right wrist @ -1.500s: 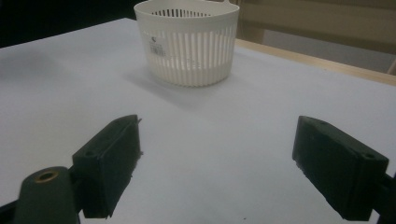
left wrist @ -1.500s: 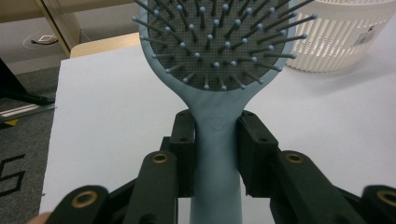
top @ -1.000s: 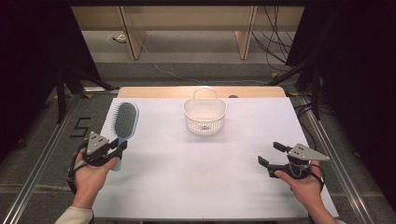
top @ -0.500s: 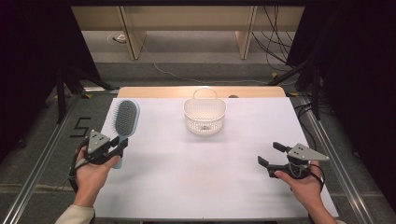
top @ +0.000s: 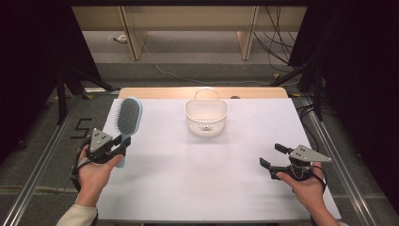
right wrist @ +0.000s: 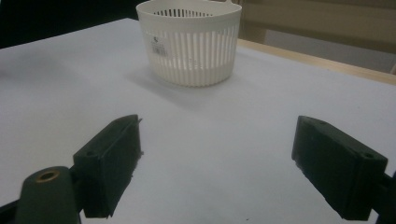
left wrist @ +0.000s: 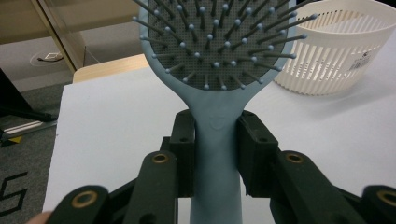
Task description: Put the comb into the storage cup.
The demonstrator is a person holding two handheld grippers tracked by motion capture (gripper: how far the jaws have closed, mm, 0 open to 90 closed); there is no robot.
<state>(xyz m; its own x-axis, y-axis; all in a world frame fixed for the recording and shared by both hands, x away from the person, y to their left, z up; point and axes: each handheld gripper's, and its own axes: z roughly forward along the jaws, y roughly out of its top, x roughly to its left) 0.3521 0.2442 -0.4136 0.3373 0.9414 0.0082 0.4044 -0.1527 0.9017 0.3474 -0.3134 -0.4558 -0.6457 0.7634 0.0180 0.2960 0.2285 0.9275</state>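
one blue brush [left wrist: 215,70], pin bristles, handle pinched by left gripper [left wrist: 215,144]; one white slatted basket [top: 206,117]; right gripper [right wrist: 217,154] wide, holding nothing.

Light falls from overhead onto the white table [top: 202,179] — bright there, the surroundings nearly black. The basket [right wrist: 190,42] throws a soft shadow toward the camera. The close jaws look slightly blurred, perhaps out of focus — no glare.
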